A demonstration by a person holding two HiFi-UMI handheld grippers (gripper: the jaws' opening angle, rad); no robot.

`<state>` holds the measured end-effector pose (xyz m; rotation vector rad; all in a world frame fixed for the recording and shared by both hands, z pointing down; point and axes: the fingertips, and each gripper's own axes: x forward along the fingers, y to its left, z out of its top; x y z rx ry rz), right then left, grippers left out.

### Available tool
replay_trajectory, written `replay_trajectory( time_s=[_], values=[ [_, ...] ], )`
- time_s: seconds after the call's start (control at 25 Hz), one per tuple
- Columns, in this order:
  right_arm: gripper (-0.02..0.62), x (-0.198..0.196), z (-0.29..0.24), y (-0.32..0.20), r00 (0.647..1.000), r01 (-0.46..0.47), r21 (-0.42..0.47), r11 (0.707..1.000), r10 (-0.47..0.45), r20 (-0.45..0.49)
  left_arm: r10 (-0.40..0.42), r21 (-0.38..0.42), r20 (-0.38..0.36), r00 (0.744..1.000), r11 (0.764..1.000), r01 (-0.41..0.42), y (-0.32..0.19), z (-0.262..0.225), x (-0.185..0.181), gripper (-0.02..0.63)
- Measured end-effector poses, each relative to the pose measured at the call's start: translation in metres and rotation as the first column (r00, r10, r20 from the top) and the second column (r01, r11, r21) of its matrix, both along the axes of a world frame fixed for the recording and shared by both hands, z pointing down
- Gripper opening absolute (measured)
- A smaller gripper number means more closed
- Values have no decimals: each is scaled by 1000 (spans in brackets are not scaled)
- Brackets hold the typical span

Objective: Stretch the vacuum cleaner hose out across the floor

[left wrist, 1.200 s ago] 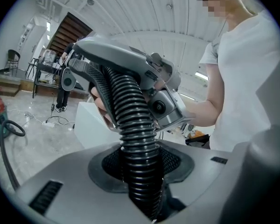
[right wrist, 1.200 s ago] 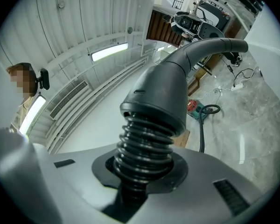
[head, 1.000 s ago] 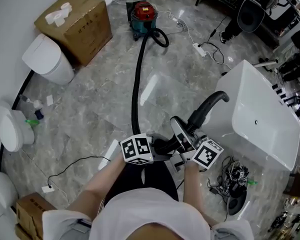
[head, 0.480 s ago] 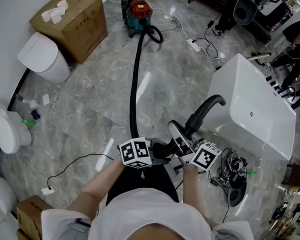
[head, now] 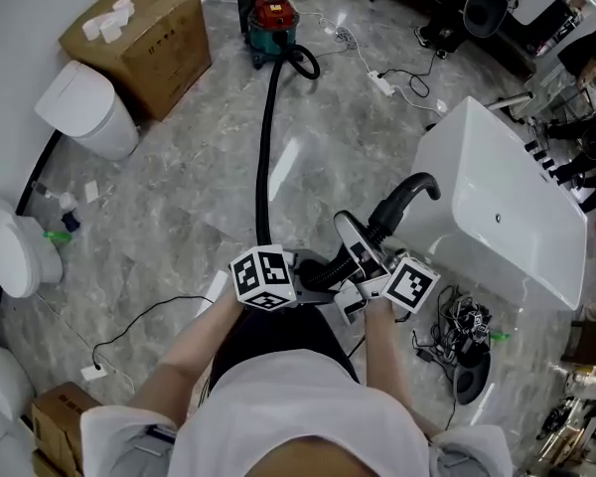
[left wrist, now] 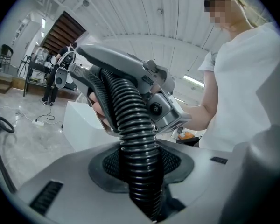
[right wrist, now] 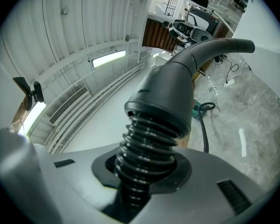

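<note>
A red and teal vacuum cleaner (head: 275, 20) stands at the far end of the floor. Its black ribbed hose (head: 264, 157) runs from it in a nearly straight line toward me. My left gripper (head: 313, 278) is shut on the hose (left wrist: 133, 134) just behind the handle. My right gripper (head: 363, 266) is shut on the ribbed hose (right wrist: 147, 157) right under the grey curved handle (right wrist: 177, 87), which rises toward the bathtub (head: 402, 205). In the left gripper view the right gripper's body (left wrist: 161, 106) shows beyond the hose.
A white bathtub (head: 507, 207) stands close on the right. A cardboard box (head: 139, 38) and a toilet (head: 84, 112) are at the left, another toilet (head: 15, 256) nearer. A power strip (head: 382, 82), a thin cable (head: 139, 326) and tangled cords (head: 467, 341) lie on the floor.
Both grippers have shifted a little together with the hose end, and my view has moved with them. Both grips on the hose are unchanged.
</note>
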<state>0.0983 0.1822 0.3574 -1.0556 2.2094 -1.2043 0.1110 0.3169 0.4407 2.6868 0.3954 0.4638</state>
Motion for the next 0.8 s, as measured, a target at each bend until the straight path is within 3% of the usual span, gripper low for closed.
replay_trajectory(
  time_s=[0.36,0.6,0.8],
  values=[
    [104,11,-4,-11,1000,-5,8,1000,4,5,6,4,-13,1000,1000,-6,-13,-7,4,153],
    [202,15,2,-11,997,55,0,998,-55,-55,7,9,-17,1000,1000,-7,-19,-7,7,154],
    [224,29,7,-13,997,32,-8,999,-33,-66,-8,11,-4,1000,1000,8,-32,-4,7,153]
  ],
)
